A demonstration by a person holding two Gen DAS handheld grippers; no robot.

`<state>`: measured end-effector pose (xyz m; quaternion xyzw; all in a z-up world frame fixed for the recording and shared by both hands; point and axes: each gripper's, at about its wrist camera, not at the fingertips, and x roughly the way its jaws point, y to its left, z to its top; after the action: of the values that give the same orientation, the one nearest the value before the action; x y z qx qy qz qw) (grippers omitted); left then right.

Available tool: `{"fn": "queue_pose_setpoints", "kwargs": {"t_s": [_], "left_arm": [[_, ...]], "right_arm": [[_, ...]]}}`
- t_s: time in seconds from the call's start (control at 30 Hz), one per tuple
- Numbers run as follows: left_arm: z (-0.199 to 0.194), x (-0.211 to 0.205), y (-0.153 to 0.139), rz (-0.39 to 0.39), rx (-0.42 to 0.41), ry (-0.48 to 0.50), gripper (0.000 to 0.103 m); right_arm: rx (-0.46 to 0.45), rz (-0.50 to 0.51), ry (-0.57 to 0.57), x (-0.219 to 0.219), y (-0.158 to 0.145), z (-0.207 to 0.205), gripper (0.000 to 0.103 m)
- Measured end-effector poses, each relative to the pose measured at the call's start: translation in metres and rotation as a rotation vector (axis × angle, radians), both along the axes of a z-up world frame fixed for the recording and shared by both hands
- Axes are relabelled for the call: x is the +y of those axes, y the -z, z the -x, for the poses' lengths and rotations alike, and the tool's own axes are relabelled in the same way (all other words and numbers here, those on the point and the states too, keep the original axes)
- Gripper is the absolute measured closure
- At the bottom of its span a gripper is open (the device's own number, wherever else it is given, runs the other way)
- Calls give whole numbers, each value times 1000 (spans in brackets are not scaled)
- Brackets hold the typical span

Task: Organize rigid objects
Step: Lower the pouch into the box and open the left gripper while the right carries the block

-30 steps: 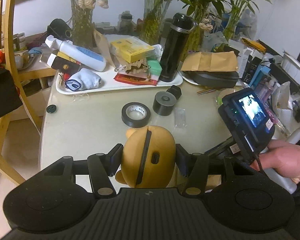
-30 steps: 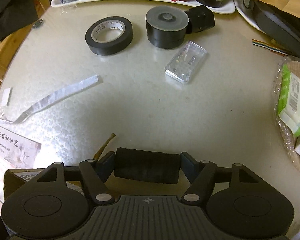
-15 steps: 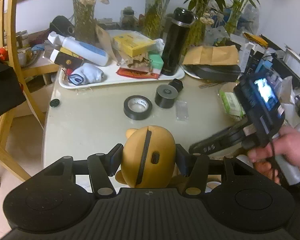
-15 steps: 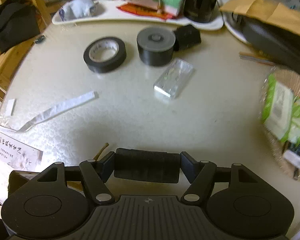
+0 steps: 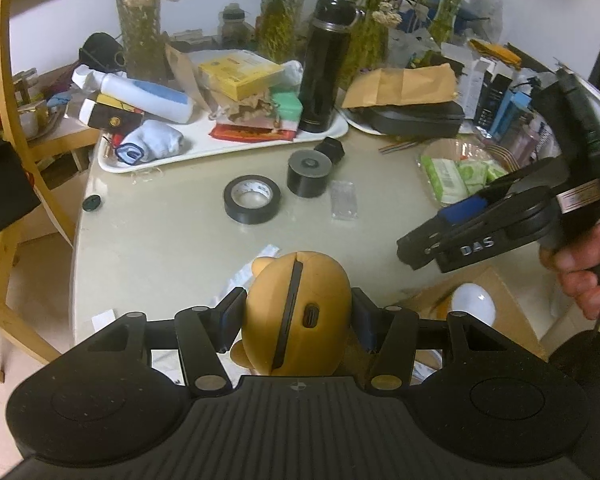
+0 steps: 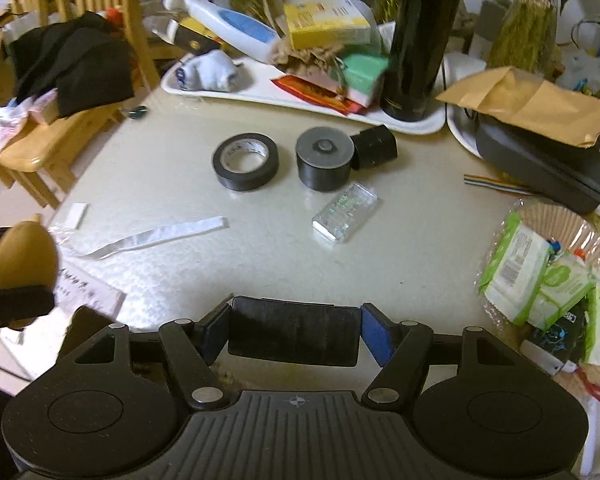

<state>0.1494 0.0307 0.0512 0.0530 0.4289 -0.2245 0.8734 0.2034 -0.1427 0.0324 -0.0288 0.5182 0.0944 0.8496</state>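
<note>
Lifted off the surface (image 6: 260, 256), right hand-held gripper (image 6: 294, 336) clamps a black block (image 6: 294, 338); left hand-held gripper (image 5: 298, 314) grips the yellow toy (image 5: 298, 312) — round, so it may slip out.

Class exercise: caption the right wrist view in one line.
Right gripper clamps a black block above a cluttered table.

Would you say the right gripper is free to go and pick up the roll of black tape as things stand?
Probably not yet: the right gripper is already shut on a black block. The table between it and the tape roll looks bare, though, so the path seems open.
</note>
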Motion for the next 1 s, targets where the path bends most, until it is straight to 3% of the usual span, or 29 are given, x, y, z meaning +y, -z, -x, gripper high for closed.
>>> {"fn": "queue_pose_setpoints", "kwargs": {"t_s": [0.3, 0.47, 0.83, 1.0], "left_arm": [[10, -18, 5, -42, 21, 41, 49], [14, -25, 10, -27, 65, 57, 49], [30, -48, 26, -70, 119, 130, 49], [32, -42, 31, -47, 125, 120, 48]], "right_arm": [[-49, -16, -67, -12, -21, 30, 31], [-63, -35, -85, -19, -27, 46, 31], [-81, -60, -113, -32, -29, 73, 31], [-91, -73, -116, -39, -31, 81, 31]]}}
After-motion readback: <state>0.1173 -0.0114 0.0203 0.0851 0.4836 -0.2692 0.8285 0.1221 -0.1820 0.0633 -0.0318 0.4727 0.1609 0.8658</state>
